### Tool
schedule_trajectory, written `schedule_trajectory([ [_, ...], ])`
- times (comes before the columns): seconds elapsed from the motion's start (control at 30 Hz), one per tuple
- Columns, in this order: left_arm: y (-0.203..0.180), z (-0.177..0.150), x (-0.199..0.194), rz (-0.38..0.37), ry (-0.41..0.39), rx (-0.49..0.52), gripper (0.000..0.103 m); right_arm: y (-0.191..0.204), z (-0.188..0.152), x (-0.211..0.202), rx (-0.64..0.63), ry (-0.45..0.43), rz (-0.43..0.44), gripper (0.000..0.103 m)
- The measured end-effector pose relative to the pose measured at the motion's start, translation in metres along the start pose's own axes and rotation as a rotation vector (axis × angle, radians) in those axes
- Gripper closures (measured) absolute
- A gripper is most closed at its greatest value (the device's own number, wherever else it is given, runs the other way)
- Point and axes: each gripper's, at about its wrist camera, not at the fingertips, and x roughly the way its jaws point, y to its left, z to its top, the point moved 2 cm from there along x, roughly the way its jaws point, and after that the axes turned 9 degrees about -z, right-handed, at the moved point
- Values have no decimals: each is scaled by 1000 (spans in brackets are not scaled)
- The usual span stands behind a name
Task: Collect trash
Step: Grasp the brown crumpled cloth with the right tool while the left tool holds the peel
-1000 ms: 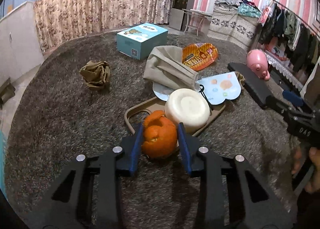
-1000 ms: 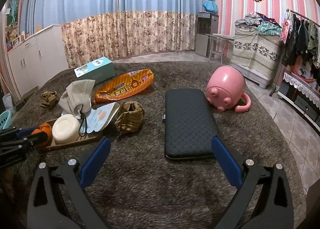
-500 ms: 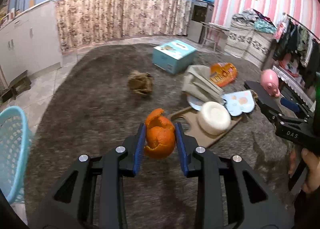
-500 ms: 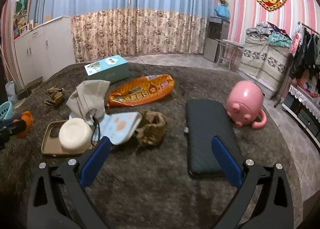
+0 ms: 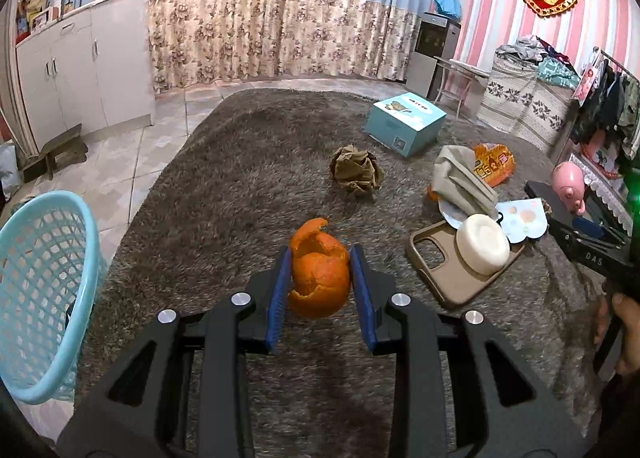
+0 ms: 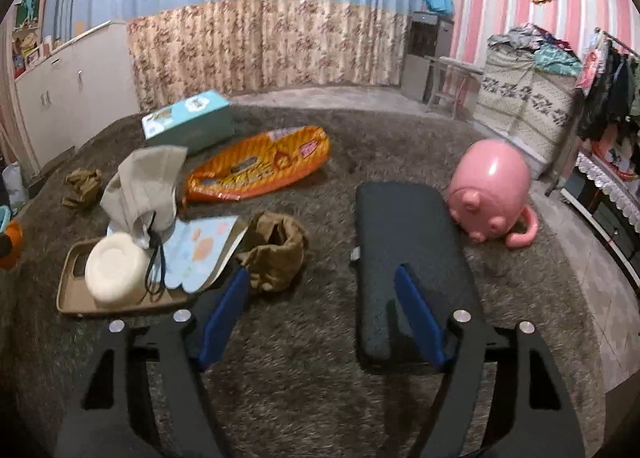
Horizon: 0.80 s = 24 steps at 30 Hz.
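My left gripper is shut on an orange peel and holds it above the grey carpet. A light blue mesh basket stands to its left, off the carpet's edge. My right gripper hangs over the carpet with its jaws closing and only carpet between them. A crumpled brown paper lies just beyond its left fingertip. A second crumpled paper lies further back, in the middle of the carpet. An orange snack bag lies further back still.
A black quilted case lies under the right finger, with a pink pig mug beside it. On the left are a tan phone case, a white round lid, a face mask, a card and a teal box.
The left gripper has carried the peel leftward, away from the phone case, and the blue basket has come into view. The right gripper's jaws have narrowed, and it has shifted toward the crumpled paper.
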Motion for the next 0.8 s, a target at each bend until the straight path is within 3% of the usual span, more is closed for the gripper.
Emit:
schedule_trajectory([
  [0.2,-4,-5,7,8,15,13,74,17,4,19,-43,35,63,39],
  [0.33,-5,-4,5,15,6,28,74,20,9,23,-39,46,137,62],
  [0.43,-4,-3,-1,15,-7,22,74,23,10,17,-49,23,155,72],
  [0.8,18,7,-32,20,-72,-21,74,18,17,-37,21,-108,47,72],
])
